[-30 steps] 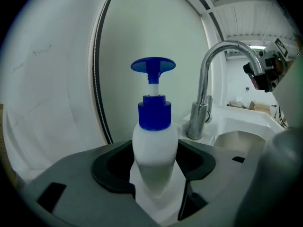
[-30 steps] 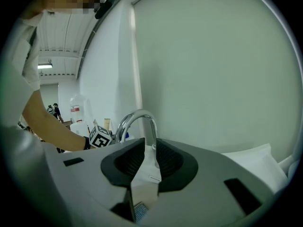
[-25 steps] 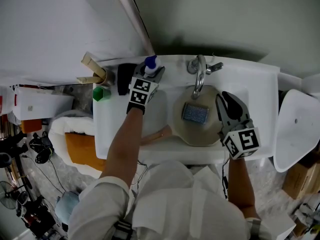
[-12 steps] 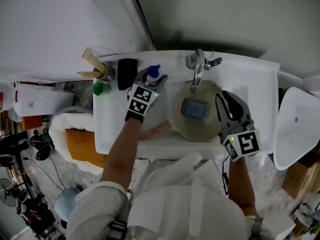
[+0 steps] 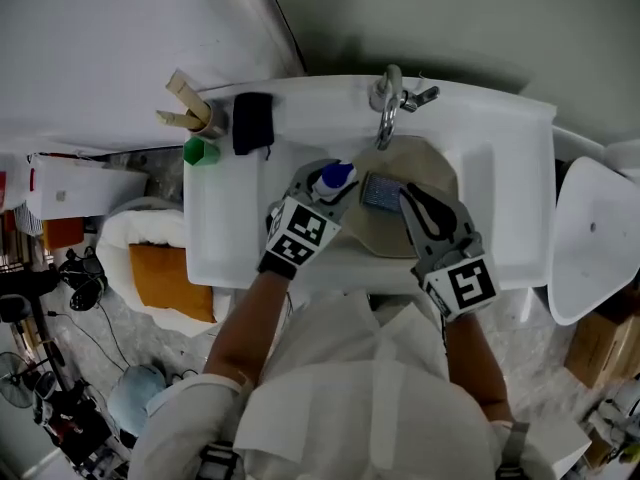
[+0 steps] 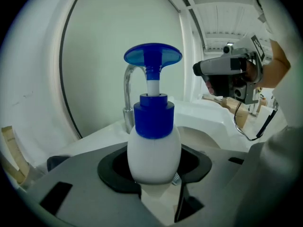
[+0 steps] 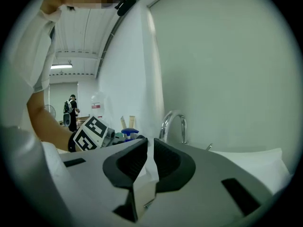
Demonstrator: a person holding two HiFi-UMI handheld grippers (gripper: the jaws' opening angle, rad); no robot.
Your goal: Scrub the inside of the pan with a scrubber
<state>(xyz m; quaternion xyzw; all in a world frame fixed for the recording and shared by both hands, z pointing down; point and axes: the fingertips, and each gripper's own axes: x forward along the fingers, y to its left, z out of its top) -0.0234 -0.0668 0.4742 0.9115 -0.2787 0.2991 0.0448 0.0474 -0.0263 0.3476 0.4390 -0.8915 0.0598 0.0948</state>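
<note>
1. My left gripper is closed on a white pump bottle with a blue head. In the left gripper view the two jaws stand moderately apart and press on the round lower body of the bottle from both sides. The bottle stands upright between them.
2. In the head view this bottle is above the left edge of the pan, clear of the sink rim.
3. My right gripper holds nothing. Its jaws have just been closing. In the right gripper view only a thin slit is left between them, and there is nothing in it.
4. The pan is beige and sits in the basin of the white sink, under the faucet.
5. The scrubber, a blue-grey pad, lies inside the pan near its far side. The tips of the right gripper are just beside it; I cannot tell if they touch it.
6. A black object and a green one are at the sink's far left corner, well apart from both grippers.
</note>
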